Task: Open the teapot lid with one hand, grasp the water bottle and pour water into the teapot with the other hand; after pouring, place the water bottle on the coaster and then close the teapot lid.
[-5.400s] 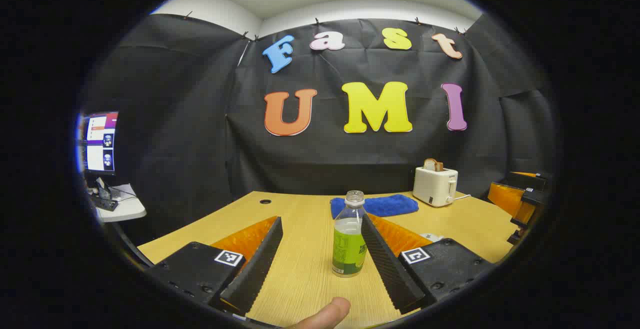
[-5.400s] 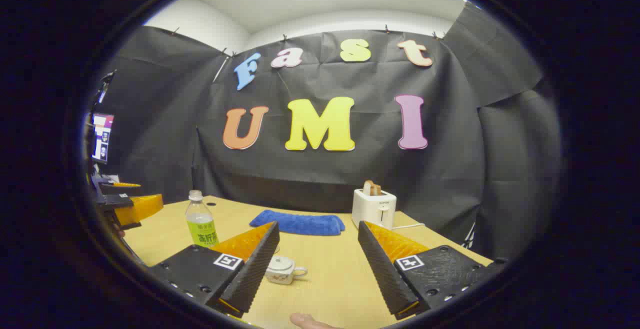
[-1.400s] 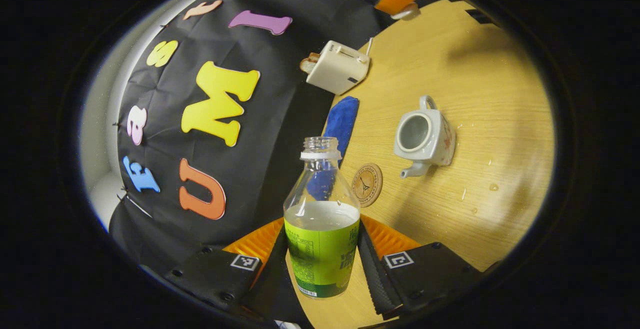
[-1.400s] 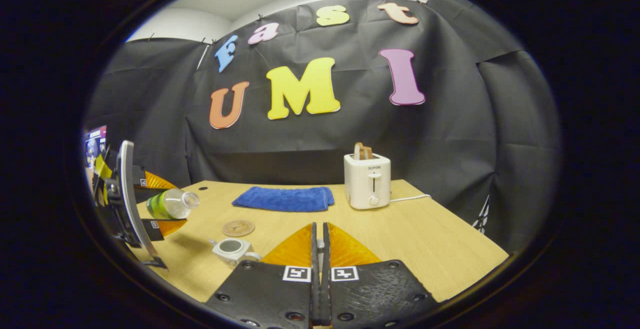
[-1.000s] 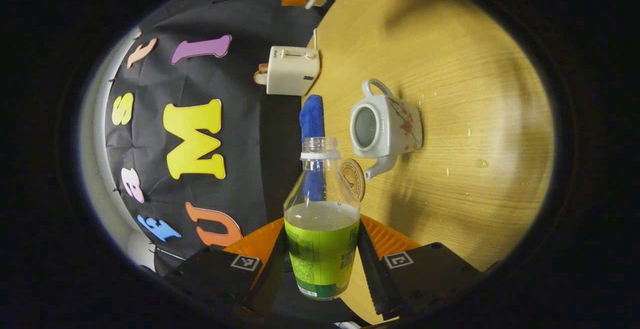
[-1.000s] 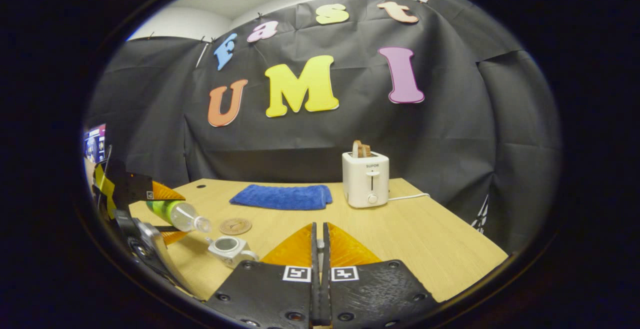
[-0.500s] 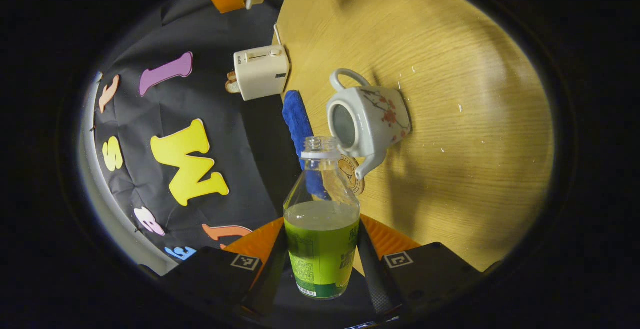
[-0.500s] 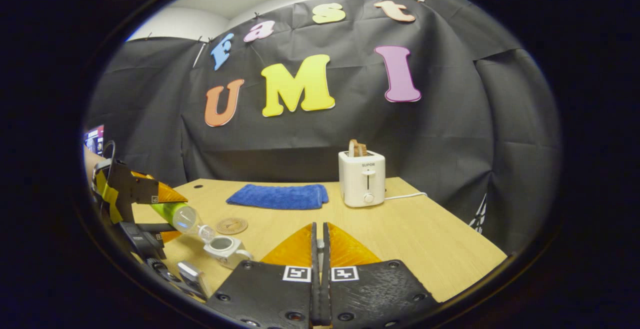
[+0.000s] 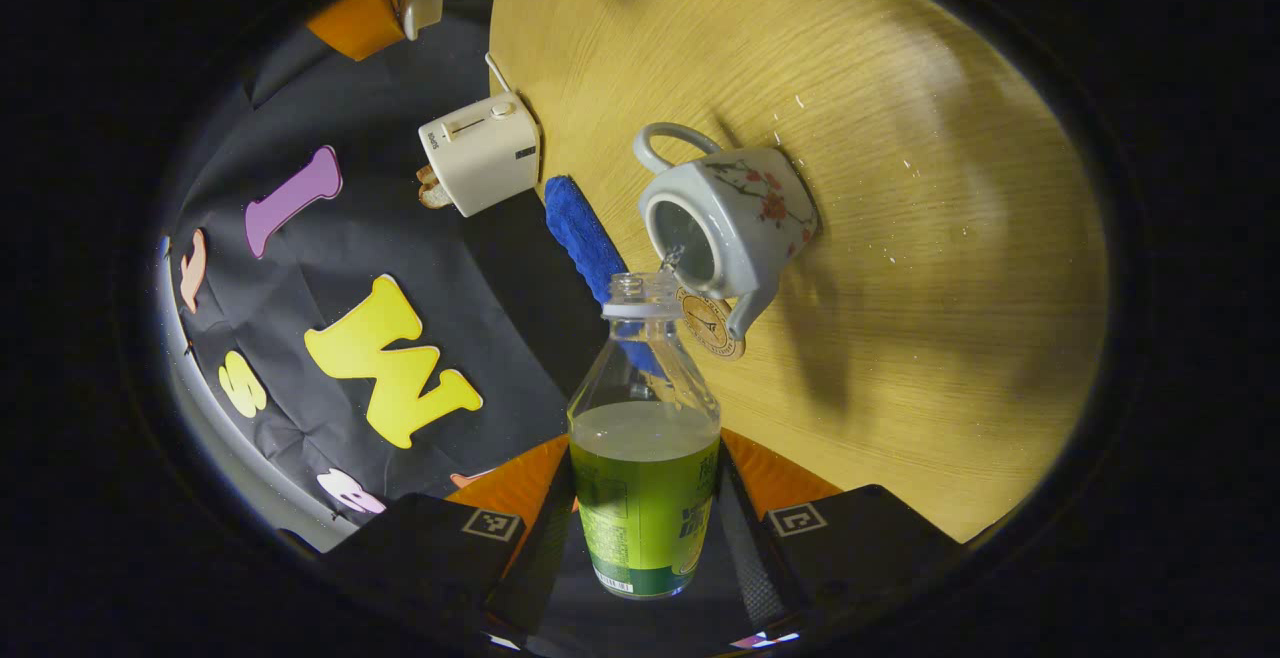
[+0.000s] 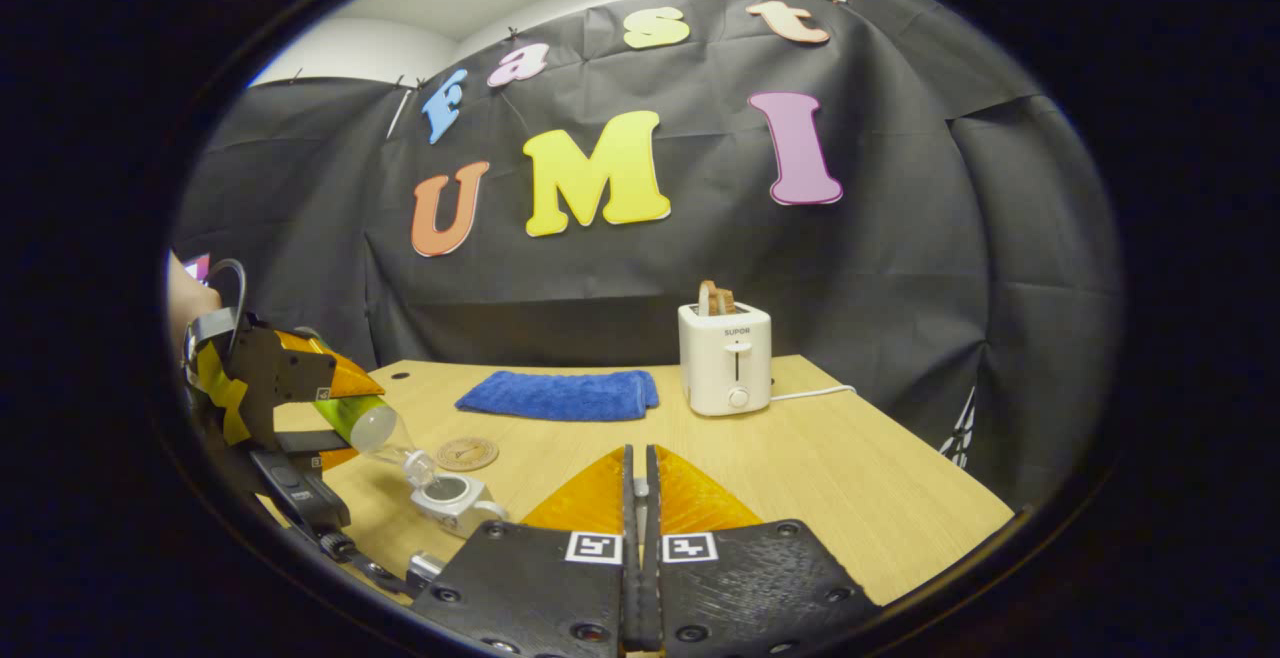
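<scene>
My left gripper (image 9: 643, 473) is shut on a clear water bottle (image 9: 645, 498) with a green label, no cap, tipped steeply down. Its mouth hangs just over the opening of the white flowered teapot (image 9: 735, 223), and a thin stream of water runs in. A round coaster (image 9: 708, 323) lies beside the spout. The right gripper (image 10: 640, 463) is held up over the table, shut on the teapot lid (image 9: 422, 6), of which only a sliver shows between its fingers. In the right gripper view the tilted bottle (image 10: 378, 428) meets the lidless teapot (image 10: 450, 498) at lower left, the coaster (image 10: 467, 453) just behind.
A blue towel (image 10: 560, 393) lies at the back of the wooden table (image 10: 850, 498), with a white toaster (image 10: 725, 358) holding bread to its right. Small water drops dot the wood near the teapot (image 9: 900, 238). A person's hand (image 10: 185, 298) holds the left gripper.
The bottle has tipped further and its mouth has come over the teapot opening; water now runs in. The right gripper has hardly moved, still holding the lid.
</scene>
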The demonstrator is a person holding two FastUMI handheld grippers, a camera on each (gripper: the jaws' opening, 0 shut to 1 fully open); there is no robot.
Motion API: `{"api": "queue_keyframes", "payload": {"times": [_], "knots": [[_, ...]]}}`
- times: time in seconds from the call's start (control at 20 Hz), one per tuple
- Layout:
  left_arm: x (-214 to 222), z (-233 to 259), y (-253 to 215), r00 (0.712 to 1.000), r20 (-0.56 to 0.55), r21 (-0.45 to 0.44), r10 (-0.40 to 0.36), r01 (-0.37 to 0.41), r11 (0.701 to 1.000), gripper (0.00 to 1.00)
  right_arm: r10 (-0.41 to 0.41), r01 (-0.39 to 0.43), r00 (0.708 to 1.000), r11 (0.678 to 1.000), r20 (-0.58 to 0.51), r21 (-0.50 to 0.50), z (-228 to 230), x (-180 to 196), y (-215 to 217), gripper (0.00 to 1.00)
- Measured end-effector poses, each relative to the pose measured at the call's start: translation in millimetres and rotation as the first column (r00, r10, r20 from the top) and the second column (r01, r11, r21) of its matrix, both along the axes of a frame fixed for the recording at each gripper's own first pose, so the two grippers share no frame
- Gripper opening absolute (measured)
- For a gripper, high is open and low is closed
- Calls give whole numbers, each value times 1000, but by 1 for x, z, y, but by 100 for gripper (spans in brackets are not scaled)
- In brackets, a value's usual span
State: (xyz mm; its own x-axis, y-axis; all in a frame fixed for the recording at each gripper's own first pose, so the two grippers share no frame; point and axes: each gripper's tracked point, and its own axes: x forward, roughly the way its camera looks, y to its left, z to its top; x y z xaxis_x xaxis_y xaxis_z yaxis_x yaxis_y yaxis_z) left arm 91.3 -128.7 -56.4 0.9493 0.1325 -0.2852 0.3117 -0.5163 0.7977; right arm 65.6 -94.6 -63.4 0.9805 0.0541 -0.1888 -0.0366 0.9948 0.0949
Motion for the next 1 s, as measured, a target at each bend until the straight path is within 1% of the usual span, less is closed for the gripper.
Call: {"api": "queue_keyframes", "payload": {"times": [0.25,0.5,0.6,0.8,1.0], "knots": [[-1,10,-9,1000,21,67,-20,18,998,75,-7,7,1000,1000,5,9,3,-1,-5,0],[0,15,-5,999,42,103,-16,12,995,75,-1,1,1000,1000,2,12,2,-1,-4,0],[0,13,-2,999,39,104,-8,4,995,74,0,0,1000,1000,0,11,1,-1,-3,0],[1,14,-3,999,49,110,-23,17,994,75,-1,1,1000,1000,-7,4,-2,1,-2,0],[3,13,-2,998,62,90,-34,28,996,75,-4,3,1000,1000,-18,-6,-7,3,-2,0]]}}
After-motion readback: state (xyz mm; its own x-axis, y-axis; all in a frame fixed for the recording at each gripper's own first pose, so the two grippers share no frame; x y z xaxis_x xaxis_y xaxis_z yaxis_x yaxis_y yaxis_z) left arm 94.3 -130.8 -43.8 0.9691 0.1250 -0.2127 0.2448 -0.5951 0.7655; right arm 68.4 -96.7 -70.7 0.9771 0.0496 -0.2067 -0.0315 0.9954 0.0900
